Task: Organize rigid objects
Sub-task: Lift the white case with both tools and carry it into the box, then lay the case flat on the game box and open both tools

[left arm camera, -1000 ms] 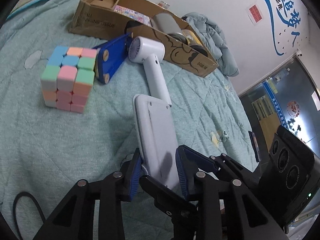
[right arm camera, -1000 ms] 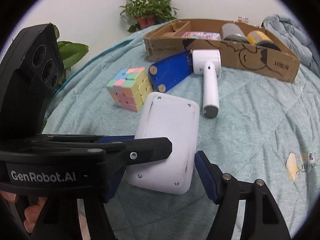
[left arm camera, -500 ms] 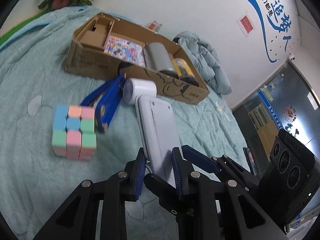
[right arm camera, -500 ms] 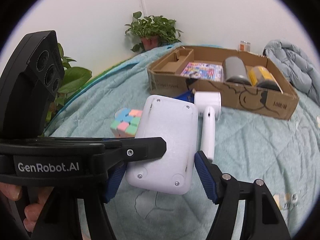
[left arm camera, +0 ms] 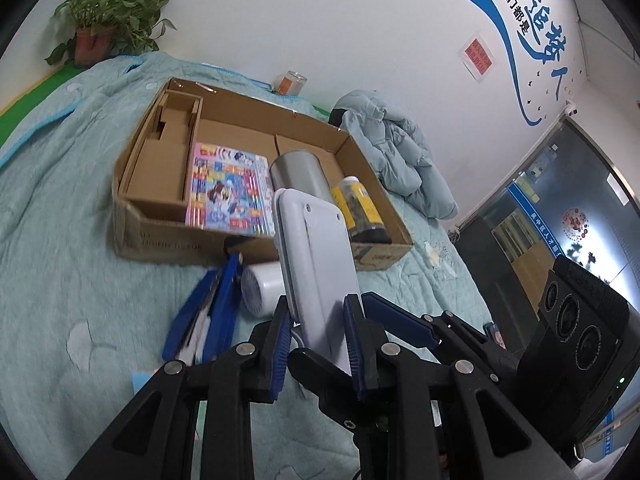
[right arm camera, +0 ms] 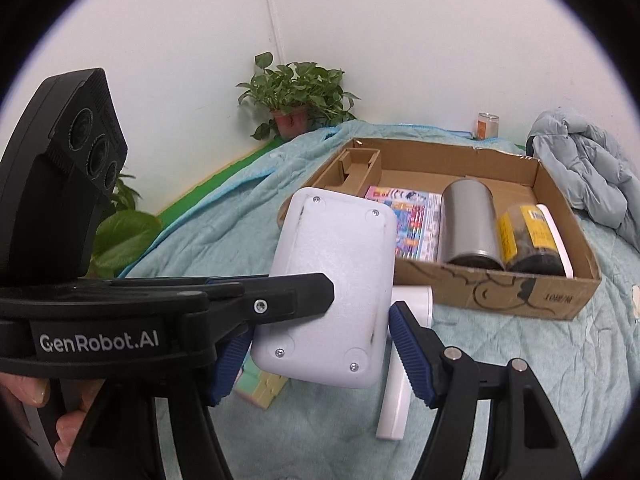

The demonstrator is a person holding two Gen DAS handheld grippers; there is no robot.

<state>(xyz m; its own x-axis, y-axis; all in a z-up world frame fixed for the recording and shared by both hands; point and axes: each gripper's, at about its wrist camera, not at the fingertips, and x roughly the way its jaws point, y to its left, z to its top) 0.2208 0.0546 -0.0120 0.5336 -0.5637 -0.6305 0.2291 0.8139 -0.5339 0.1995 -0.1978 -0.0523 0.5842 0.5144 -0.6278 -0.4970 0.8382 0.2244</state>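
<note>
Both tools, left tool (left arm camera: 318, 344) and right tool (right arm camera: 320, 346), clamped on the white case (left arm camera: 316, 264), now lifted off the bed (left arm camera: 60, 240), box (left arm camera: 132, 216) at 12 o'clock — drop-in next.

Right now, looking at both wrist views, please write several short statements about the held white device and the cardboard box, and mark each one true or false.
1. Both claws grip the white device. True: the left claw pinches its thin sides, the right claw spans its width.
2. The cardboard box is empty. False: it holds a colourful booklet, a grey can and a yellow-labelled jar.
3. The white handheld fan lies inside the box. False: it lies on the blanket, outside.
4. A potted plant stands behind the bed. True.
</note>
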